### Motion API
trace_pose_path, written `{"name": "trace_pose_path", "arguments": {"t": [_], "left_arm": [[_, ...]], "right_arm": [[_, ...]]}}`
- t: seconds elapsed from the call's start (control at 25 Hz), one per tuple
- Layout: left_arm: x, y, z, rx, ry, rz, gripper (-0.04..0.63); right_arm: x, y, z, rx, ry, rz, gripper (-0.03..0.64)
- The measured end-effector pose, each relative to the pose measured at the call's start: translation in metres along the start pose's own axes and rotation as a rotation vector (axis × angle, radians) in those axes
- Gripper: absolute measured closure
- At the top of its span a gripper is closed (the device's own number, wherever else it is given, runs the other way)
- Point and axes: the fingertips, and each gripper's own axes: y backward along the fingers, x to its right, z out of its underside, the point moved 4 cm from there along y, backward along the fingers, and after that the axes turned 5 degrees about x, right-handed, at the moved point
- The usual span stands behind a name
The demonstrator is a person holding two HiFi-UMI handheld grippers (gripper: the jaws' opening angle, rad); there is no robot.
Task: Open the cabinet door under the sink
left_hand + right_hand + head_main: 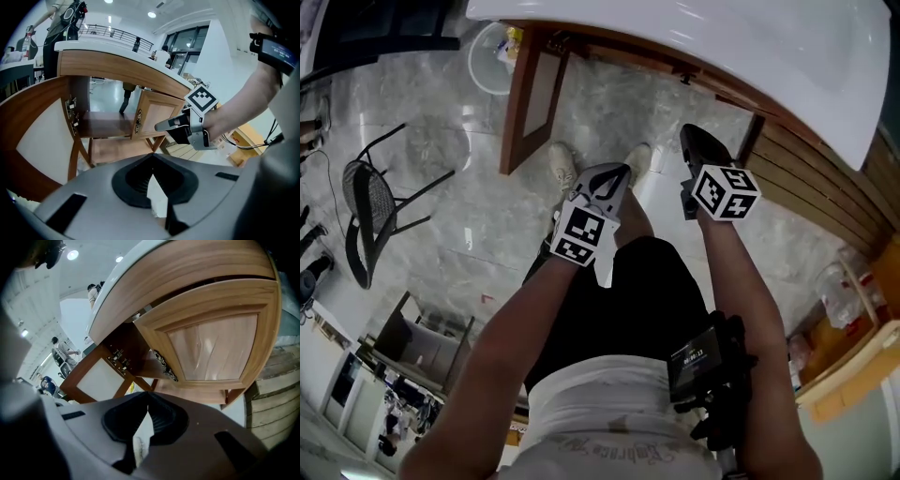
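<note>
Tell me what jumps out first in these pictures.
The wooden cabinet door under the white sink counter stands swung wide open at the upper left of the head view. The neighbouring door looks closed. In front of the cabinet, the left gripper and right gripper, each carrying a marker cube, hang side by side with their jaws shut on nothing.
</note>
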Motion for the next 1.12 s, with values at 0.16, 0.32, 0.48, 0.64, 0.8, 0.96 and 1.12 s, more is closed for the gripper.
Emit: {"name": "trace_pose_path", "arguments": {"t": [0.16, 0.32, 0.48, 0.64, 0.8, 0.96, 1.12], "left_arm": [[0.002, -0.004, -0.002, 0.015, 0.028, -0.018, 0.584], [0.003, -0.01, -0.006, 0.04, 0.059, -0.033, 0.584], [0.002, -0.008, -0.005, 0.056, 0.089, -0.042, 0.584], [-0.001, -0.003, 0.001, 0.061, 0.11, -0.054, 0.584], [-0.011, 0.006, 0.015, 0.049, 0.135, -0.09, 0.584], [-0.019, 0.015, 0.025, 0.042, 0.155, -0.116, 0.584], [-0.021, 0.015, 0.028, 0.049, 0.172, -0.127, 0.584]], "right_arm": [[0.005, -0.009, -0.013, 0.007, 0.028, -0.006, 0.603], [0.013, -0.025, -0.022, 0.028, 0.008, 0.002, 0.601], [0.02, -0.042, -0.024, 0.021, -0.019, 0.058, 0.601], [0.025, -0.057, -0.027, 0.009, -0.031, 0.097, 0.594], [0.03, -0.071, -0.028, -0.004, -0.086, 0.138, 0.501], [0.033, -0.08, -0.031, 0.005, -0.2, 0.175, 0.494], [0.047, -0.088, -0.027, 0.009, -0.288, 0.181, 0.494]]}}
